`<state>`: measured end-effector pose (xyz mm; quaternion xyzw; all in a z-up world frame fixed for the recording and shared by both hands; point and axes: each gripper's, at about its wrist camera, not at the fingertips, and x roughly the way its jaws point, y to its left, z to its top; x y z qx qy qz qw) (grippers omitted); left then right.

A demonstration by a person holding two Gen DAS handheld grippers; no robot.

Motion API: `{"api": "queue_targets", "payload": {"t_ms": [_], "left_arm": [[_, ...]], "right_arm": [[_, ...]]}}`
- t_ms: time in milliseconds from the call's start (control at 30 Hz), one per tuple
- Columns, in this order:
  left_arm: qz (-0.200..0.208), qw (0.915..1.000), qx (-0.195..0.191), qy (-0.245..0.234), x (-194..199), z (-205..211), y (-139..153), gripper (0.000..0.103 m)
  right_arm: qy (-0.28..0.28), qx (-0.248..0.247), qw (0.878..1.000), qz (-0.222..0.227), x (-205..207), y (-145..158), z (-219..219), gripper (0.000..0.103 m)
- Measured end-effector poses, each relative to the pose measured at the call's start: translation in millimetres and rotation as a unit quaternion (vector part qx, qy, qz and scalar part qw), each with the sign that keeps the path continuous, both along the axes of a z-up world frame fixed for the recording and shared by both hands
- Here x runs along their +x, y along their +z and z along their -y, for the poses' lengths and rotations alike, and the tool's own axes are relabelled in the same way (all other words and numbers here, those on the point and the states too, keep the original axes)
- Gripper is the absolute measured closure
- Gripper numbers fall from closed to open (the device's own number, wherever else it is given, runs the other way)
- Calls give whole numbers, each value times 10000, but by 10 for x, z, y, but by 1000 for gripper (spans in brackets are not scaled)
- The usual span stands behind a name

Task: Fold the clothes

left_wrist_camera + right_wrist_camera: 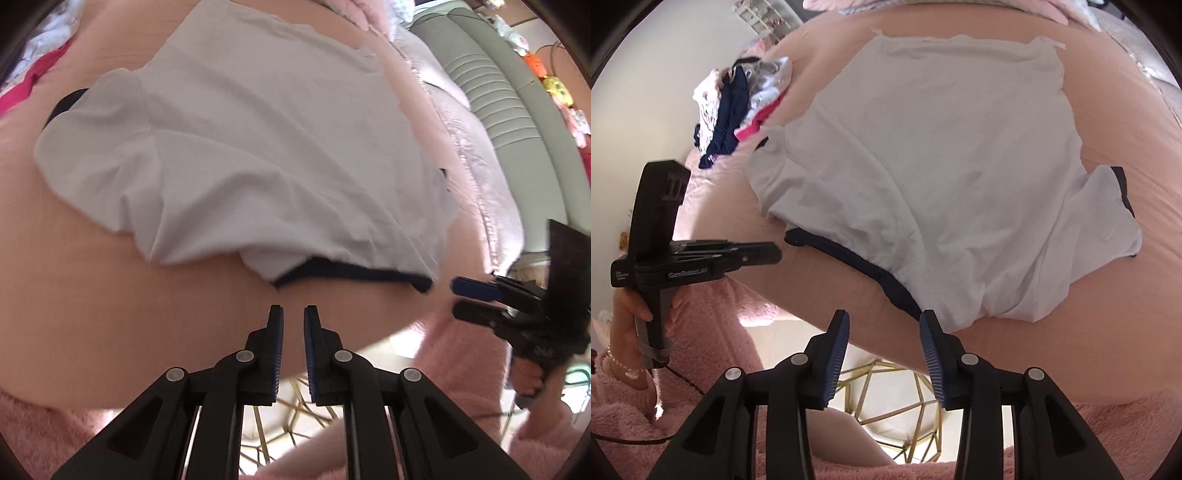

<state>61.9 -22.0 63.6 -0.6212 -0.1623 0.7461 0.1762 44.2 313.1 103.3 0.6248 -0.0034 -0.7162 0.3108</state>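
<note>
White T-shirt (258, 155) with dark navy trim lying spread flat on pink bed surface (92, 295), near hem rumpled, one sleeve toward each side. Left gripper (293, 314) nearly closed, narrow gap between pads, nothing in it, hovering just short of near hem. Right gripper (882, 317) parted, empty, just above hem's navy edge, no contact visible. Heap of unfolded clothes (738, 110) at far left of bed. Pink fluffy sleeves (713, 325) on both arms.

One white shirt (923, 177), two grippers (882, 354)
</note>
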Motion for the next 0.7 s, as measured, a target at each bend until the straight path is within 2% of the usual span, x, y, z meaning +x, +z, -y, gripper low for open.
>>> {"api": "queue_targets", "payload": {"t_ms": [67,100,133,200,233,333,400,467,500,533,600,700], "left_arm": [[-358,9986,-33,387,33,125,105,93],[-339,9981,60,510,-7,148,69,93],[-264,9977,166,605,-63,157,11,93],[-112,9960,378,797,-176,177,-103,93],[-64,9950,494,862,-204,152,-146,93],[10,9919,695,1060,-217,63,-230,93],[5,9889,806,1250,-223,67,-282,90],[-19,9848,934,1463,-262,80,-362,87],[8,9856,854,1462,-283,56,-397,88],[47,9868,741,1437,-309,35,-426,98],[55,9888,532,1394,-310,3,-430,99],[-116,9905,262,1345,-177,-18,-301,99]], "right_arm": [[-386,-257,9989,59,85,-101,-145,63],[-750,-255,9968,42,29,-165,-257,63],[-1086,-137,9940,52,68,-275,-121,64],[-1832,311,9824,203,-24,-454,-220,63],[-2029,403,9782,202,-52,-480,-254,63],[-2420,101,9700,225,-2,-418,-370,63],[-2500,157,9676,314,53,-426,-427,63],[-2546,49,9654,564,97,-533,-475,63],[-2594,-113,9635,657,96,-582,-477,63],[-2644,-286,9611,746,92,-630,-477,61],[-2768,-615,9569,629,26,-673,-497,61],[-2896,-701,9539,352,-107,-634,-511,65]]}}
